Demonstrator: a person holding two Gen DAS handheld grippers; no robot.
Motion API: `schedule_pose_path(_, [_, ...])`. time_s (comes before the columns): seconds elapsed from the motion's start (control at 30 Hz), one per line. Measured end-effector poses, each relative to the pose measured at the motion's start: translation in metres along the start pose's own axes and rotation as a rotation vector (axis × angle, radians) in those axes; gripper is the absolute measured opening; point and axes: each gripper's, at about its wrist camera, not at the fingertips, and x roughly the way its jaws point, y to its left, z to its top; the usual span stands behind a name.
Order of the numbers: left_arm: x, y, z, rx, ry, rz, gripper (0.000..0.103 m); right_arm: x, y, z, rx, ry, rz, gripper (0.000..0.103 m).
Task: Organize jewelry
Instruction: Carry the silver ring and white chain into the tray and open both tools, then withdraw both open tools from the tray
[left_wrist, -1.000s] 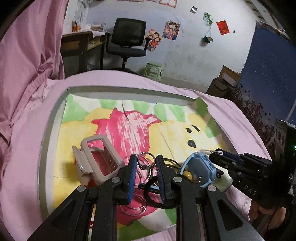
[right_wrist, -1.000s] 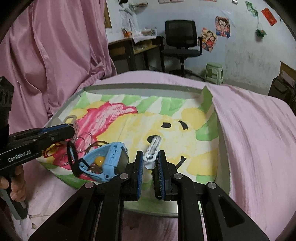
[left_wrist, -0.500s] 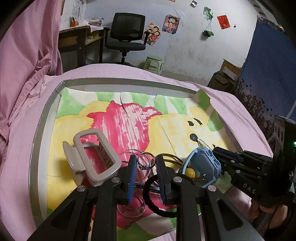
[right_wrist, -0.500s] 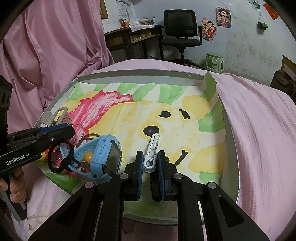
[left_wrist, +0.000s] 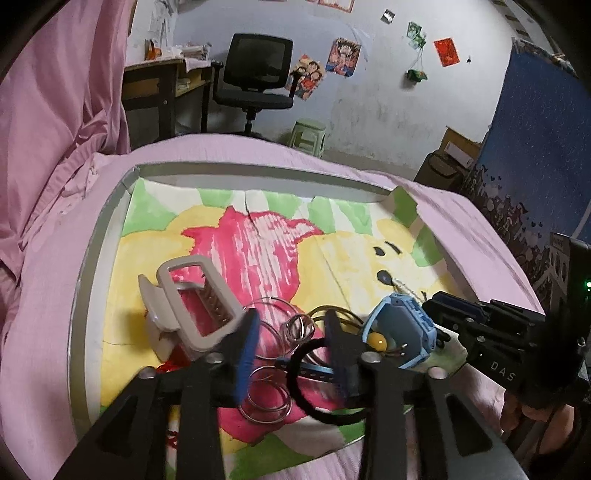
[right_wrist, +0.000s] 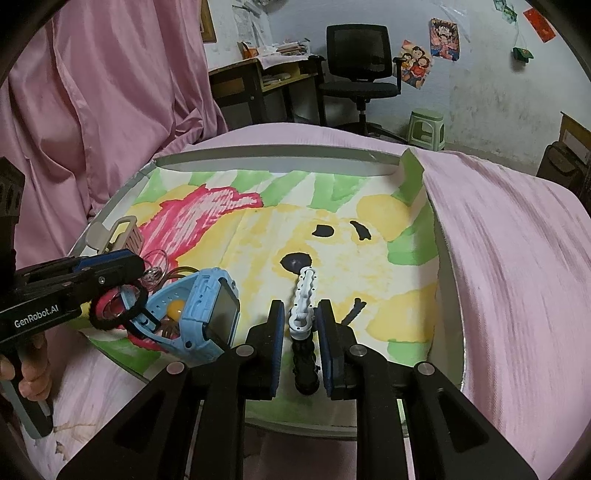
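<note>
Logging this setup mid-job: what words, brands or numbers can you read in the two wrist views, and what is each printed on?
"GenRobot.AI": white print on the black body of the left gripper, seen from the right wrist.
"DAS": white letters on the black body of the right gripper, seen from the left wrist; possibly cut off.
Cartoon wall posters: lettering too blurred to read.
Blue plastic watch: screen dark, no text.

Black two-finger left gripper (left_wrist: 290, 343) and right gripper (right_wrist: 300, 325), blue-padded, silver screws at the pivots. White lettering along the sides: "GenRobot.AI", and what looks like "DAS". Small green light near one edge.
</note>
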Motion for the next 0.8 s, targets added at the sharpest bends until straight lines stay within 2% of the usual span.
schedule_pose_path(0.07, [-0.006,-0.002,-0.001,0.005,-0.028,0.012,0.057,-0.004,0.001,0.0,-0.006,-0.013,-0.004,0.018])
schedule_pose_path(0.17, [-0.013,-0.003,-0.001,0.017,-0.062,0.024,0.058,-0.01,0.001,-0.001,-0.01,-0.038,-0.009,0.03])
schedule_pose_path(0.23, [-0.017,-0.004,-0.002,0.02,-0.08,0.035,0.059,-0.016,0.001,-0.001,-0.009,-0.058,-0.011,0.032])
schedule_pose_path(0.33, [-0.024,-0.005,-0.005,0.023,-0.109,0.056,0.07,-0.023,-0.001,0.0,-0.006,-0.081,-0.014,0.032])
schedule_pose_path(0.4, [-0.029,-0.005,-0.006,0.026,-0.128,0.068,0.076,-0.03,-0.001,0.0,-0.001,-0.107,-0.017,0.041])
schedule_pose_path(0.53, [-0.039,-0.007,-0.009,0.033,-0.157,0.092,0.084,-0.044,0.0,-0.001,0.009,-0.162,-0.024,0.049])
schedule_pose_path(0.6, [-0.046,-0.007,-0.013,0.031,-0.177,0.109,0.094,-0.052,-0.001,-0.001,0.02,-0.19,-0.025,0.057])
schedule_pose_path(0.63, [-0.049,-0.007,-0.014,0.028,-0.187,0.119,0.096,-0.056,-0.001,-0.002,0.023,-0.204,-0.028,0.059])
schedule_pose_path(0.8, [-0.067,-0.003,-0.019,0.008,-0.239,0.135,0.102,-0.068,0.002,-0.002,0.022,-0.245,-0.032,0.085])
